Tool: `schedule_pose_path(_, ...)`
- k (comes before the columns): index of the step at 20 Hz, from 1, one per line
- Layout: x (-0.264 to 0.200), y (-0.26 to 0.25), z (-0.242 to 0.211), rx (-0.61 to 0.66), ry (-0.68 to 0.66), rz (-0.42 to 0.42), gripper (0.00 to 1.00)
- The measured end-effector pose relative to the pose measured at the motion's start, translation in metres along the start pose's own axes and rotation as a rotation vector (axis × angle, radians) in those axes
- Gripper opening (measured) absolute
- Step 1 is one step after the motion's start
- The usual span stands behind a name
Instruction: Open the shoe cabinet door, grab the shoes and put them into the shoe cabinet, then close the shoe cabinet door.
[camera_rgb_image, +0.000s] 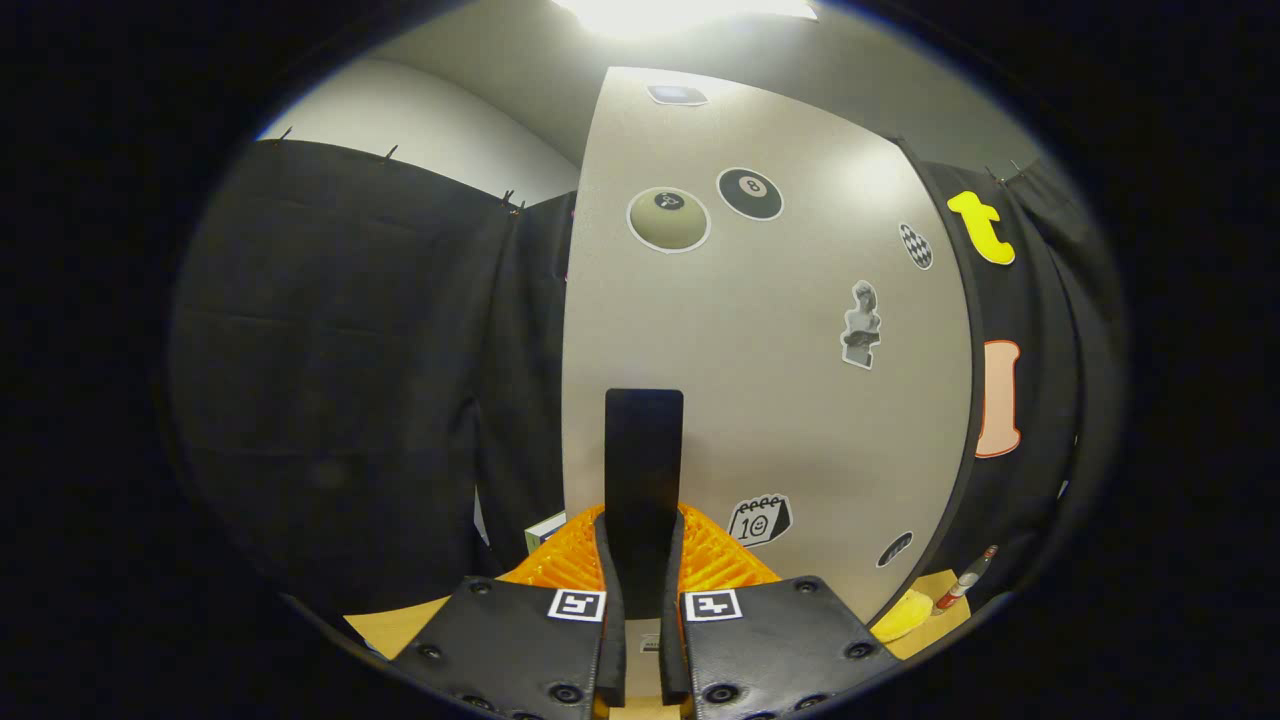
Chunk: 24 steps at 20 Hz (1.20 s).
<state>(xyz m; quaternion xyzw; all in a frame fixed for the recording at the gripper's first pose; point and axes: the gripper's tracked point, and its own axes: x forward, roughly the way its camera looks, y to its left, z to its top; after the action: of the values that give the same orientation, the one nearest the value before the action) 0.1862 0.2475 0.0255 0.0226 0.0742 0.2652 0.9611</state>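
The cabinet door (770, 330) is a big pale panel that stands right in front of the gripper (643, 570). A flat black handle (644, 470) sticks up on the door's lower part. The gripper's two fingers (610, 590) come up from below, one on each side of the handle. Both fingers press against it, so the gripper is pinching the handle.

The door has many stickers on it. A round grey ball sticker (668, 219) and a black ball sticker (750, 193) sit high on the door, well above the handle. A small statue sticker (861, 326) is on the door too, up and off to one side of the handle. A little calendar sticker (760, 519) sits low on the door, near the bottom of the handle. A checkered sticker (916, 245) is close to the door's far edge.

An orange ribbed thing (720, 560) pokes out behind the fingers, at the foot of the door. I cannot tell what it is. A tan board (395, 625) lies on the floor beside it.

Past the door's far edge, low down, there is a yellow thing (903, 612) and a marker pen (965, 580) on another bit of tan board.

Black cloth (340, 380) hangs on the other side of the door.
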Motion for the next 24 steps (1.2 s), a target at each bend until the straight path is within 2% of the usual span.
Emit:
schedule_pose_path(8, -0.043, -0.019, 0.0, 0.007, 0.005, -0.003, 0.15)
schedule_pose_path(20, -0.083, -0.06, -0.001, 0.05, 0.034, -0.019, 0.14)
schedule_pose_path(24, -0.1, -0.079, -0.001, 0.021, 0.035, -0.055, 0.14)
